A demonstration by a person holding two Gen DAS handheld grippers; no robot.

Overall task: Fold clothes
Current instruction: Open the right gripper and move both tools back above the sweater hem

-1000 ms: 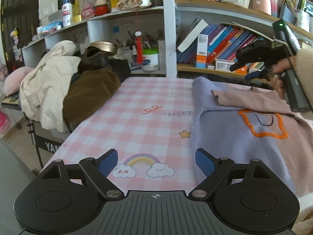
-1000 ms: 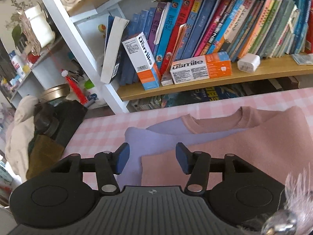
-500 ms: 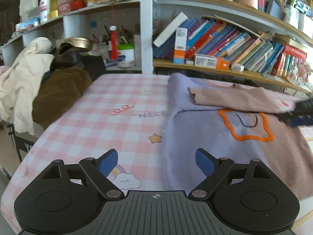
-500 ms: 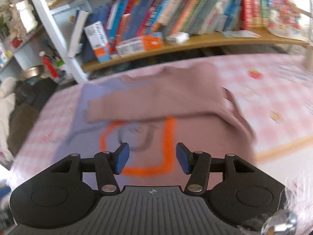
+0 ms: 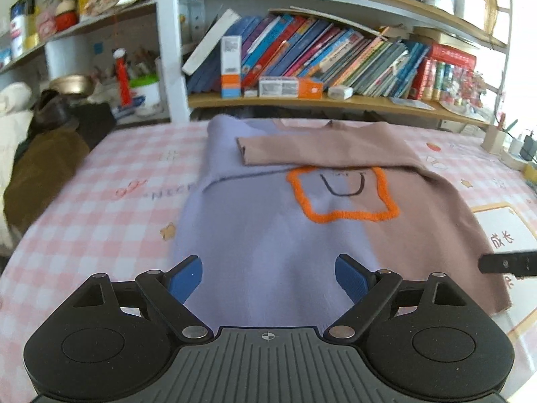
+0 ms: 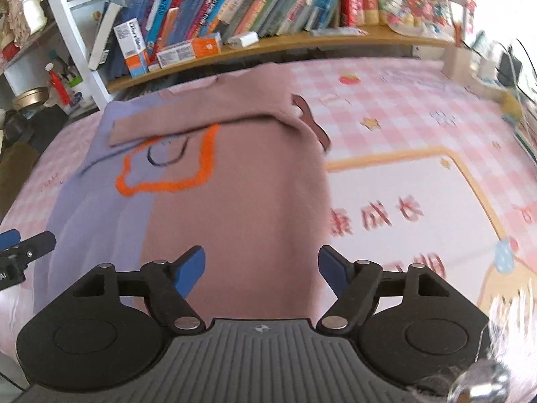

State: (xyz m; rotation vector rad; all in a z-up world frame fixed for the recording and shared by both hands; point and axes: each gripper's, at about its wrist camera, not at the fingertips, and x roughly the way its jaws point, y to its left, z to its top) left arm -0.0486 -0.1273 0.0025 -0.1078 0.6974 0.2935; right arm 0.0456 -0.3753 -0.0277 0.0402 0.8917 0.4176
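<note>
**Readable print on the shelf and the tablecloth**

The upright white-and-orange box (image 6: 132, 47) on the far bookshelf reads "usmile". On the pink checked tablecloth (image 5: 110, 208), left of the sweater, faint capitals read "NICE" (image 5: 173, 192). In the white panel (image 5: 506, 225) at right stand the red Chinese characters "成长" (image 5: 502, 240). Book spines are too blurred to read.

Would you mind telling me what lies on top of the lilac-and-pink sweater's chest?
A folded pink sleeve lies across the lilac-and-pink sweater, covering the top edge of its orange star outline. Whatever sits beneath the sleeve is hidden.
</note>
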